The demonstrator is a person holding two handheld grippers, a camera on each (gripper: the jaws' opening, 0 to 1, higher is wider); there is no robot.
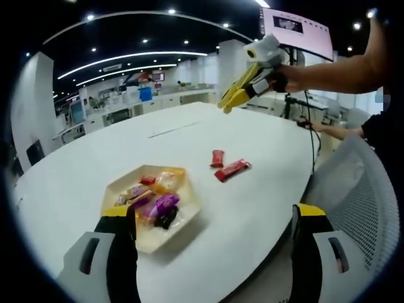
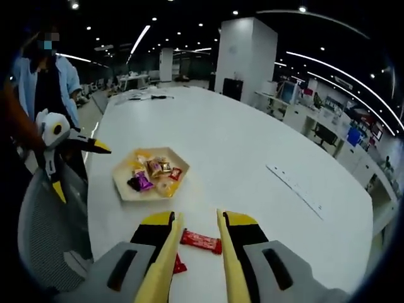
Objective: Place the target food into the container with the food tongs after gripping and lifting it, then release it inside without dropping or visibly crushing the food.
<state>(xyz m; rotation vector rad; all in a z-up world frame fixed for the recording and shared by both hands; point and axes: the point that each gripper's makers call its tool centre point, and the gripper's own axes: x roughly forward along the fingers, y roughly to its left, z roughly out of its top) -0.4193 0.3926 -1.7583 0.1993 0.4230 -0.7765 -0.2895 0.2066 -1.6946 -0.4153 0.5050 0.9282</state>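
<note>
**Over a white office surface, two tongs hang above wrapped snacks**

Above the wide white surface (image 2: 252,145), the right tongs (image 2: 197,252) hover with their yellow-tipped jaws a little apart and nothing between them. A long red wrapped bar (image 2: 201,240) lies flat on the surface and shows in the gap between the two jaws, its ends passing behind them; whether the jaws touch it cannot be told. A smaller red packet (image 2: 178,265) lies just beside it, partly hidden by the left-hand jaw. Farther along the surface sits a pale hexagonal tray (image 2: 124,187) holding a heap of small wrapped sweets (image 2: 153,175) in purple, yellow, orange and red. The left tongs (image 2: 72,161) enter the right gripper view from the left edge, held off the surface, near a mesh chair back (image 2: 44,221) and a person in a light shirt (image 2: 57,82).

From the left gripper view, the left tongs (image 1: 214,237) stand wide open and empty, their black, yellow-capped jaws framing the near edge of the surface (image 1: 252,139). The tray (image 1: 156,242) lies close to the left-hand jaw, with the sweets (image 1: 154,197) piled inside. The red wrapped bar (image 1: 232,169) and the smaller red packet (image 1: 217,158) rest well beyond the tray, close to one another. The right tongs (image 1: 230,100), held by a hand (image 1: 284,77), hang in the air above the two red items, clear of the surface.
</note>
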